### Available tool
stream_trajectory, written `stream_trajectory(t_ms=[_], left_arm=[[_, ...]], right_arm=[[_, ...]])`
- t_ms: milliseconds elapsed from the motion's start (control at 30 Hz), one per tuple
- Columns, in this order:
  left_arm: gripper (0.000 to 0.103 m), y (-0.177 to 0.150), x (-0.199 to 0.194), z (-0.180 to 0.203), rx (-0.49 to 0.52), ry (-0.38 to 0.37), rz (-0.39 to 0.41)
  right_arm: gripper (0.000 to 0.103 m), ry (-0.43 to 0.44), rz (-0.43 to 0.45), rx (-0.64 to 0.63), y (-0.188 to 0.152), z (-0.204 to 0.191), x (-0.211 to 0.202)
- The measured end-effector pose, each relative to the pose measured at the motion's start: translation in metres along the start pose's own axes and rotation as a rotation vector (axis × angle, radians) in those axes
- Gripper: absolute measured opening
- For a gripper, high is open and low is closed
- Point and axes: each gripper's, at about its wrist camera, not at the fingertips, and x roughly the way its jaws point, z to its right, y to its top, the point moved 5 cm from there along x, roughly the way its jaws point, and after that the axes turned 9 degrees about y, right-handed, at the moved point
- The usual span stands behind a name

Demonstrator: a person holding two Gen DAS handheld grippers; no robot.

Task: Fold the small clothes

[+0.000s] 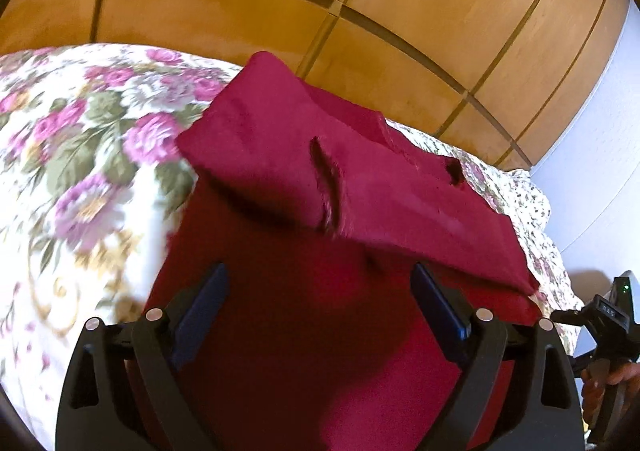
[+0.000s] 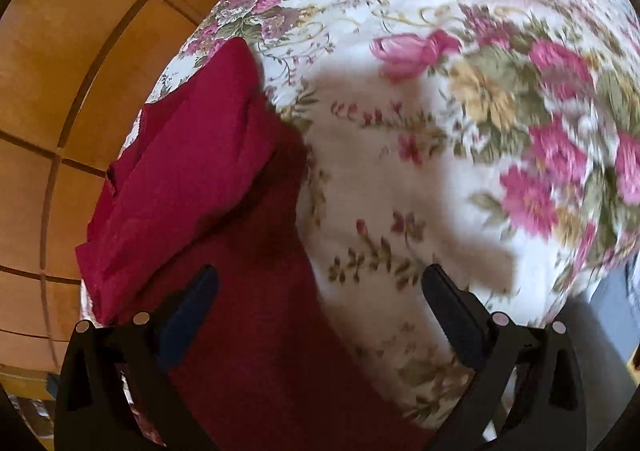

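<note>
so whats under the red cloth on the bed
The red cloth lies on a floral bedspread, which shows around its edges. Its top part is folded over its own lower layer. Anything else beneath is covered.

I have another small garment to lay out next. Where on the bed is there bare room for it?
The widest free patch is the floral bedspread right of the red garment in the right wrist view. A smaller free patch lies on the garment's other side, toward the wooden wardrobe. It is crowded where the garment is, with both open claws above it.
</note>
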Motion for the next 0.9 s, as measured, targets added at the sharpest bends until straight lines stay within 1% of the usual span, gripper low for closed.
stream_trajectory(t_ms=[233, 367, 500, 567, 633, 700, 800, 900], left_arm=[[0.091, -0.022, -0.027, -0.012, 0.013, -0.006, -0.018], [0.091, -0.032, -0.038, -0.017, 0.044, 0.001, -0.039], [0.091, -0.042, -0.050, -0.020, 0.108, -0.008, -0.049], [0.091, -0.047, -0.059, -0.023, 0.134, -0.015, -0.045], [0.091, -0.051, -0.067, -0.027, 0.140, -0.024, -0.038], [0.091, -0.053, -0.074, -0.033, 0.148, -0.001, -0.026], [0.091, -0.058, -0.079, -0.050, 0.125, 0.026, -0.034], [0.091, -0.065, -0.080, -0.067, 0.077, 0.015, -0.064]], right_arm=[[0.100, -0.009, 0.009, -0.015, -0.012, 0.009, -0.007], [0.098, -0.013, 0.001, 0.026, -0.027, 0.024, -0.011], [0.097, 0.010, -0.017, 0.067, -0.044, 0.033, -0.013], [0.097, 0.030, -0.024, 0.097, -0.054, 0.038, -0.015], [0.097, 0.026, -0.035, 0.109, -0.065, 0.043, -0.017], [0.097, 0.007, -0.043, 0.124, -0.075, 0.050, -0.017], [0.097, 0.012, -0.068, 0.170, -0.091, 0.059, -0.014], [0.097, 0.033, -0.080, 0.180, -0.102, 0.059, -0.012]])
